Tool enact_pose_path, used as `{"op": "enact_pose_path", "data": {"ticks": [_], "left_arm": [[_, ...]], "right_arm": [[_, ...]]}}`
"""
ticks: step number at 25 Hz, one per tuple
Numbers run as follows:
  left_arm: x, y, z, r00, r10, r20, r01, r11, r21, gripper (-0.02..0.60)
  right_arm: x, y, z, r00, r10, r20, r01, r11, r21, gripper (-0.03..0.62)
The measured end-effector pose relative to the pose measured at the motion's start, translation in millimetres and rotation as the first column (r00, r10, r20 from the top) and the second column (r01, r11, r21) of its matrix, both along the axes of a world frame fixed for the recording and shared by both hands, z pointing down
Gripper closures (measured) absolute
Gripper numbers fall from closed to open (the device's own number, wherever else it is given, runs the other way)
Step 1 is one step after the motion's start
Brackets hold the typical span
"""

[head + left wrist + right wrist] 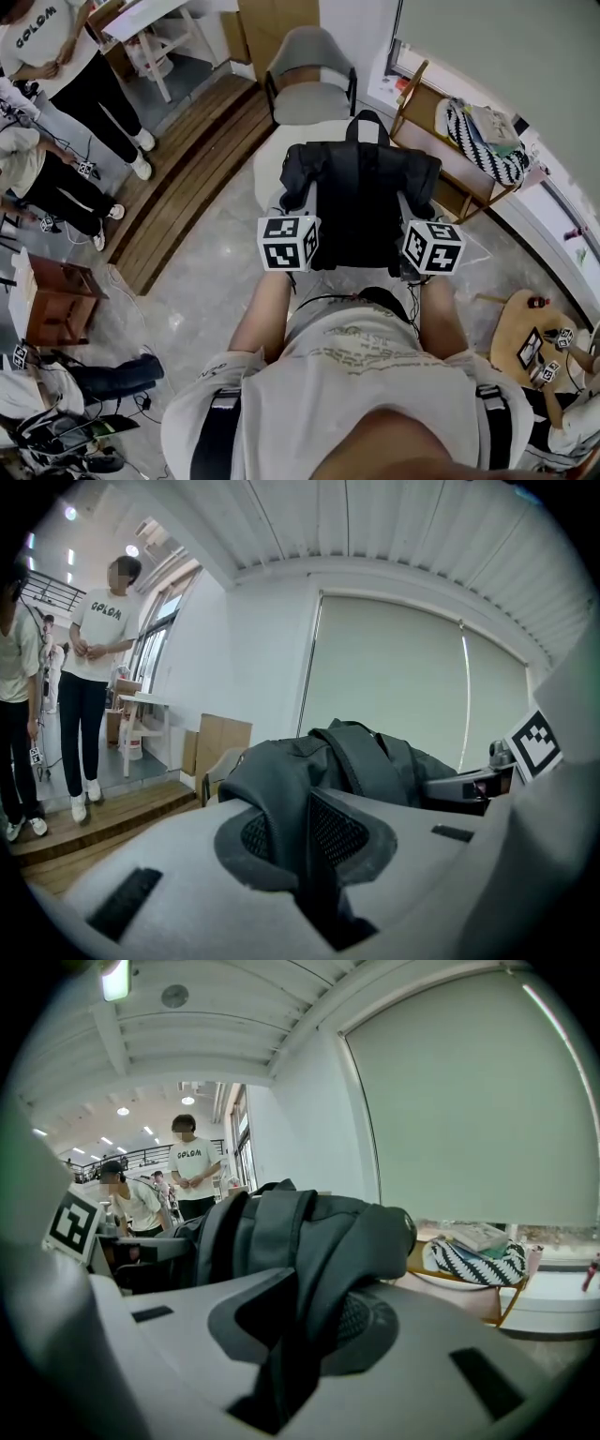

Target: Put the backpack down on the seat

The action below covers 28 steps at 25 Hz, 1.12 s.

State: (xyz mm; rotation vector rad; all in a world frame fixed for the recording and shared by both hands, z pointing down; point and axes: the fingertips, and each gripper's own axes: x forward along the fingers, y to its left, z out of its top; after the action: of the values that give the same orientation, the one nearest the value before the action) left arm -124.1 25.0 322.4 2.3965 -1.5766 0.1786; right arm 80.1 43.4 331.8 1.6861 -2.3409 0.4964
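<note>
My left claw and right claw each clamp the backpack by one side, holding it level over the seat.

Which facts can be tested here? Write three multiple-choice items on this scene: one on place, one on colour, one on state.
1. Where is the grey chair?
A. Beyond the backpack
B. Behind the person
C. On a table

2. What colour is the backpack?
A. Red
B. Yellow
C. Black

3. How are the left gripper's jaws?
A. Open, empty
B. Shut on the backpack
C. Shut on a book

Key: 1 A, the head view shows the grey chair past the backpack. 2 C, its fabric is black in the head view. 3 B, the left gripper view shows backpack fabric pinched between the jaws.
</note>
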Motion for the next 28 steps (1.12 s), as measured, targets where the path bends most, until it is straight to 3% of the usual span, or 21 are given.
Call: {"op": "enact_pose_path", "data": {"ticks": [10, 28], "left_arm": [[18, -26, 21, 1.0, -0.011, 0.018, 0.011, 0.999, -0.052, 0.532], [66, -143, 38, 0.997, -0.071, 0.018, 0.073, 0.99, -0.123, 0.532]], "right_arm": [[18, -32, 23, 1.0, -0.017, 0.023, 0.017, 0.999, -0.042, 0.513], [67, -165, 42, 0.994, -0.101, 0.039, 0.104, 0.99, -0.099, 0.513]]}}
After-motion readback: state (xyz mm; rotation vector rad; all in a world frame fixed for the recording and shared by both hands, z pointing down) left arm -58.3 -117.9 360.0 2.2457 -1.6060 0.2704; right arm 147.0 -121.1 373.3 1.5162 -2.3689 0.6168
